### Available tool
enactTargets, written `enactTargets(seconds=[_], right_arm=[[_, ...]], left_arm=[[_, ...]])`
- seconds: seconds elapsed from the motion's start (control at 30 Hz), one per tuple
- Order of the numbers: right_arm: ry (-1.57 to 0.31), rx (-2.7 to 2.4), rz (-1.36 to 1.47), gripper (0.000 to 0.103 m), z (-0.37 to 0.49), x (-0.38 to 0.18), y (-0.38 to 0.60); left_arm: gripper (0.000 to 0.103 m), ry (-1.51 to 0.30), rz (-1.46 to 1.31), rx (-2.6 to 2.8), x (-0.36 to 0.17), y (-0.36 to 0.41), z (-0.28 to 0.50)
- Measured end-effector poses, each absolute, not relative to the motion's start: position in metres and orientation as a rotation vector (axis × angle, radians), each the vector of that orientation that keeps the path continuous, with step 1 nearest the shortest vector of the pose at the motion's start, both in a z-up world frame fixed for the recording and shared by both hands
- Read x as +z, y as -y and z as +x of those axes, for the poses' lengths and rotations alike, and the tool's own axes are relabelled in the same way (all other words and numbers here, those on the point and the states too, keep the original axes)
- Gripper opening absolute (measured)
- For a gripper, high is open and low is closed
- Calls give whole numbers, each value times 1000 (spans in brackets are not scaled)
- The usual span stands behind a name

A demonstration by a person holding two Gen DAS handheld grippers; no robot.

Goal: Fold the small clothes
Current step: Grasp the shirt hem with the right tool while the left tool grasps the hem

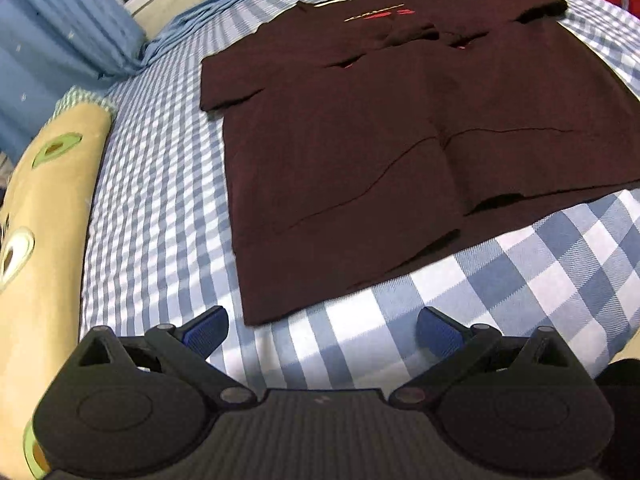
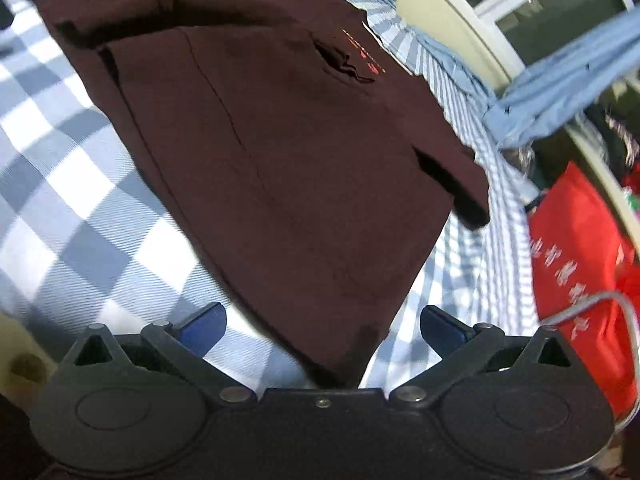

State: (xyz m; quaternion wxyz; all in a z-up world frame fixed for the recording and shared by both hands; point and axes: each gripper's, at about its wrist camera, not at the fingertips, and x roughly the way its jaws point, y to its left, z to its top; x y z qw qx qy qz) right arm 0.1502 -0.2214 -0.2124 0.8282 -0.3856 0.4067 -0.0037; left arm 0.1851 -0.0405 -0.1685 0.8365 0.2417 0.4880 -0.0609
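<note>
The dark maroon shirt (image 1: 360, 128) lay spread on the blue-and-white checked bed sheet (image 1: 160, 200), its side panels and sleeves folded in over the body so their edges met along a seam down the middle. A small red and orange print (image 1: 380, 14) showed near the collar at the far end.

The left gripper (image 1: 322, 330) hovered with its jaws released and spread wide, nothing between them. The shirt's near hem corner sat just ahead of the jaws and slightly toward the left jaw, apart from both blue pads (image 1: 204, 330). To the left of the jaws lay a yellow cushion (image 1: 48, 216) with green rings, and farther ahead on that side a blue pillow (image 1: 60, 40).

The right gripper (image 2: 322, 328) also had its jaws released and wide apart. The shirt's (image 2: 280, 152) near corner reached down between the jaws, almost to the gripper body, though neither pad (image 2: 442, 328) pressed on the cloth; whether the corner touched them could not be told. To the right of the jaws, past the sheet's edge, stood a red bag (image 2: 580, 248) with pale lettering.
</note>
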Motion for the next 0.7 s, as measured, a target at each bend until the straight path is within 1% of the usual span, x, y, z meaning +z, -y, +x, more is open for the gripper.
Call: enactTargets(seconds=[0.13, 0.2, 0.27, 0.3, 0.33, 0.37, 0.43, 0.63, 0.67, 0.7], right_arm=[[-841, 1, -858, 101, 163, -215, 224], [-850, 39, -814, 82, 169, -210, 228], [-885, 90, -753, 26, 174, -201, 233], [-890, 97, -755, 20, 175, -199, 234], [-881, 104, -753, 19, 175, -194, 236], [-875, 106, -741, 14, 173, -190, 235], [-850, 101, -689, 10, 173, -173, 237], [-743, 96, -644, 8, 181, -126, 238], [-732, 97, -652, 8, 182, -122, 238], [-724, 99, -660, 8, 184, -118, 238]], left_arm=[[102, -1015, 566, -156, -175, 48, 193], [102, -1008, 582, -173, -178, 51, 196], [102, -993, 617, -199, -181, 54, 197], [102, -985, 635, -211, -183, 56, 197], [102, -977, 653, -227, -186, 58, 197], [102, -971, 666, -239, -188, 60, 197], [102, -954, 694, -243, -193, 64, 198], [102, -922, 677, -185, -205, 72, 212], [99, -916, 661, -168, -204, 71, 216], [94, -917, 651, -152, -203, 70, 220]])
